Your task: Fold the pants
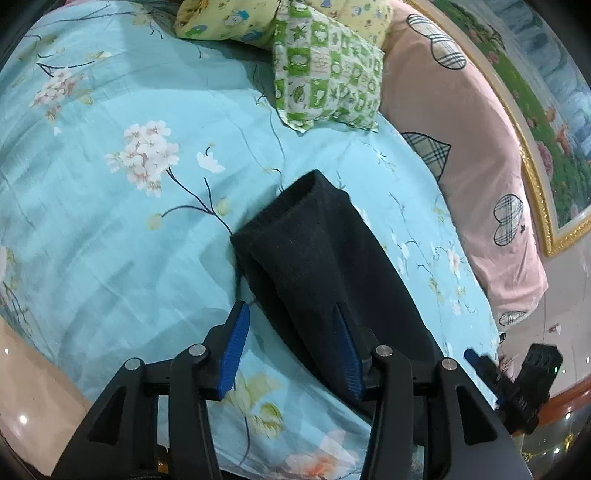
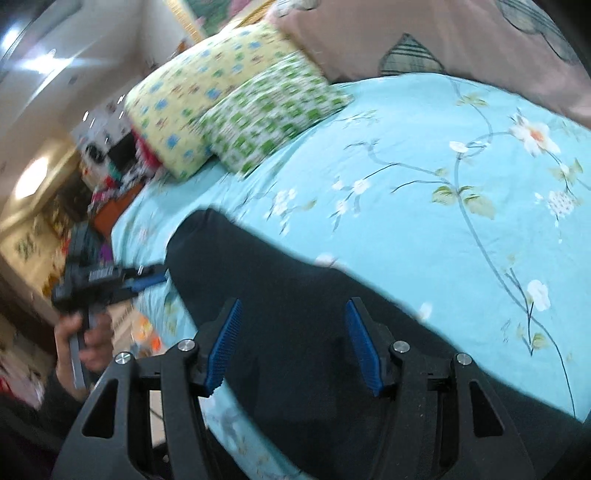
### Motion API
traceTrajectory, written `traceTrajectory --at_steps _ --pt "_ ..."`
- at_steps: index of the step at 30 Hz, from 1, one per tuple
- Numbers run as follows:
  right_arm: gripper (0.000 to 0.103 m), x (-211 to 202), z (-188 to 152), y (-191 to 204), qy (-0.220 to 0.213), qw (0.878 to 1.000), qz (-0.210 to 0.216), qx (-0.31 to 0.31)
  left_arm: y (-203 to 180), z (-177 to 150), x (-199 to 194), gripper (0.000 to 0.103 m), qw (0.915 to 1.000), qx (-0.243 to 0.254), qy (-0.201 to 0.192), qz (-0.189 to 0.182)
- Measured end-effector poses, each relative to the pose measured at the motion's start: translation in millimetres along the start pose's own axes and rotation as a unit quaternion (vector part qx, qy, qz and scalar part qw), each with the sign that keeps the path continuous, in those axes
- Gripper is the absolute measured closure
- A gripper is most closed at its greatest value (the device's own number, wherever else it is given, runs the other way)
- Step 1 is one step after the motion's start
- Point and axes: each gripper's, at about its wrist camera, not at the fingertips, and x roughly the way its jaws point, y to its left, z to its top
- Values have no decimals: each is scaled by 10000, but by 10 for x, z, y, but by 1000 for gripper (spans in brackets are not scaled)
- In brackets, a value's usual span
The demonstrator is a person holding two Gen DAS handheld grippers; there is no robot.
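Dark pants [image 1: 314, 266] lie folded into a long narrow strip on a bed [image 1: 110, 206] covered by a light-blue floral sheet. One end of the strip, a rounded folded edge, points toward the pillows; the other end runs under both grippers toward the near edge of the bed.

Left gripper [image 1: 291, 314]: its blue-padded jaws stand apart with nothing clamped between them. One pad hangs over the bare sheet just beside the strip; the other sits above the dark cloth. In the right wrist view the same gripper [image 2: 147, 278] appears at the left, held by a hand [image 2: 92, 336] in a dark sleeve, off the side of the bed.

Right gripper [image 2: 293, 310]: jaws likewise apart and empty, both pads poised above the pants; whether they touch the cloth cannot be told.

At the head of the bed, a green-and-white checked pillow [image 1: 328, 74] rests against a yellow printed pillow [image 1: 229, 18]. A pink quilt with plaid heart shapes [image 1: 480, 155] lies along the far side.
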Motion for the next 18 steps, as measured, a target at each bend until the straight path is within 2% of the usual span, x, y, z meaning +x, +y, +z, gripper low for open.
traceTrajectory --at_steps 3,6,9,11,14,18 --pt "44 113 204 -193 22 9996 35 283 20 85 62 55 9999 4 -1 110" --pt "44 349 375 -309 308 9990 37 318 24 132 173 55 9996 47 96 260" --pt "45 653 463 -304 744 9972 33 61 64 112 256 54 9993 64 152 344" --pt "57 826 444 -297 1092 9939 12 -146 96 88 311 54 9992 109 169 357" --pt "62 1101 330 -282 1677 9846 -88 -491 95 57 344 54 9989 263 114 363" --pt "64 1137 313 -210 1883 9782 5 -878 23 83 419 52 9983 398 100 406"
